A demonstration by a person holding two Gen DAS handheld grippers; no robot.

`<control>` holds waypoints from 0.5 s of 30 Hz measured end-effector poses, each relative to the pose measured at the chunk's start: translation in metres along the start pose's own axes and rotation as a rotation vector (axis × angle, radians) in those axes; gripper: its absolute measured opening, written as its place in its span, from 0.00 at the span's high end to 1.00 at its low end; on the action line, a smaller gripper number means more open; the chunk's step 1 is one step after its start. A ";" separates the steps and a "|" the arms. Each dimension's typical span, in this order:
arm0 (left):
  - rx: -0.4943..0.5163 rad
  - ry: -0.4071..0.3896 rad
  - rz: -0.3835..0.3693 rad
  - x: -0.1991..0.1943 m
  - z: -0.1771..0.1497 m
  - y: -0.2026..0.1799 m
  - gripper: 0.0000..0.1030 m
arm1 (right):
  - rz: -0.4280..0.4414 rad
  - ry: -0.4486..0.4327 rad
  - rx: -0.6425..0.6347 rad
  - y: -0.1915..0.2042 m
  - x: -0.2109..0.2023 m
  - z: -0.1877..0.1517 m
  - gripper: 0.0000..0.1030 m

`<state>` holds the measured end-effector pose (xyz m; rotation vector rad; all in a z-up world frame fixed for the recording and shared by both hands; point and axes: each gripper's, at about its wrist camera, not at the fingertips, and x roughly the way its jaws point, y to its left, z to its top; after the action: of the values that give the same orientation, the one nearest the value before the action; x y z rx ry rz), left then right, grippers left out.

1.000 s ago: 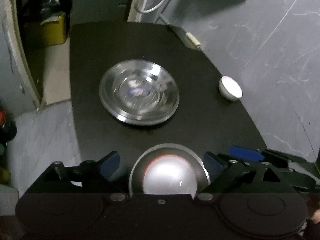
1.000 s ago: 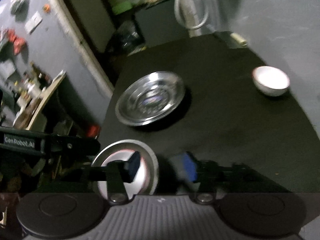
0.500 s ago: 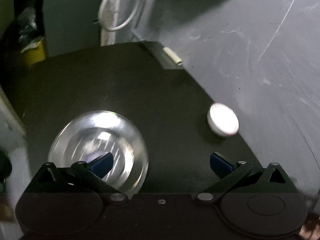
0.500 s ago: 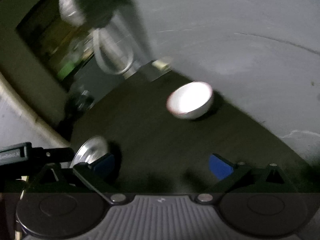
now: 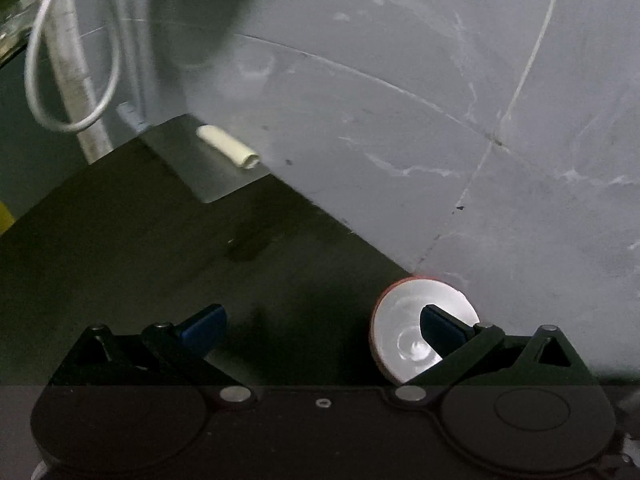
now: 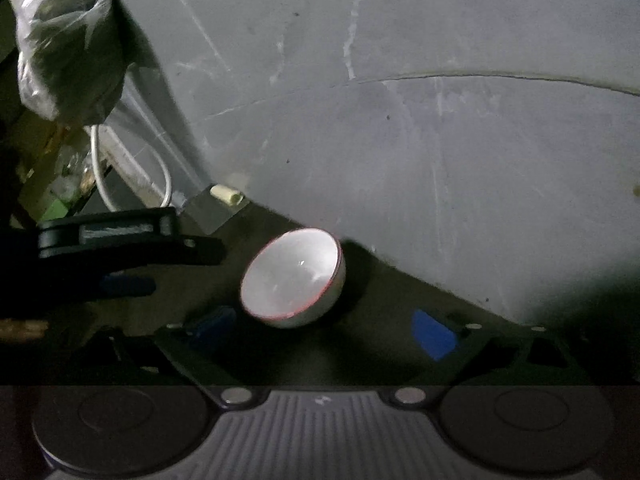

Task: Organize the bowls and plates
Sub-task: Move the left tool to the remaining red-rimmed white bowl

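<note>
A white bowl with a red rim (image 6: 294,276) stands upright on the black table (image 5: 120,240), close to the grey wall. My right gripper (image 6: 322,328) points at it with nothing in it. Its jaws are closing, the bowl sits just ahead of the gap and the pads are off it. My left gripper (image 5: 320,316) is wide open and holds nothing. Its right finger (image 5: 440,328) shows over the bowl (image 5: 400,344) in the left wrist view. From the right wrist view, the left gripper (image 6: 176,268) stands to the left of the bowl.
The grey wall (image 5: 400,120) runs right behind the bowl along the table's far edge. A short white tube (image 5: 228,148) lies on a grey metal patch (image 5: 208,176) at the table's corner. A white cable loop (image 5: 72,80) and a plastic bag (image 6: 68,48) hang at the far left.
Both grippers have swung right, away from the steel plates, which have left the views. The white bowl by the wall is now close in front of both. The right gripper's jaws stand wider.
</note>
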<state>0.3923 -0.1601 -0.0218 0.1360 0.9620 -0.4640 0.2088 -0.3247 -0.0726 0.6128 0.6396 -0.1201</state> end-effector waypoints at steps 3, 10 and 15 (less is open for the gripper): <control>0.044 0.025 -0.004 0.014 0.008 -0.006 0.01 | -0.028 -0.003 0.003 -0.003 0.008 0.003 0.11; 0.077 0.052 0.014 0.026 0.011 -0.011 0.01 | -0.035 0.008 -0.001 -0.003 0.020 0.006 0.16; 0.112 0.086 0.045 0.031 0.010 -0.017 0.01 | -0.035 0.019 0.004 -0.006 0.025 0.006 0.23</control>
<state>0.4072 -0.1885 -0.0399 0.2798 1.0155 -0.4737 0.2300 -0.3308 -0.0865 0.6071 0.6685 -0.1489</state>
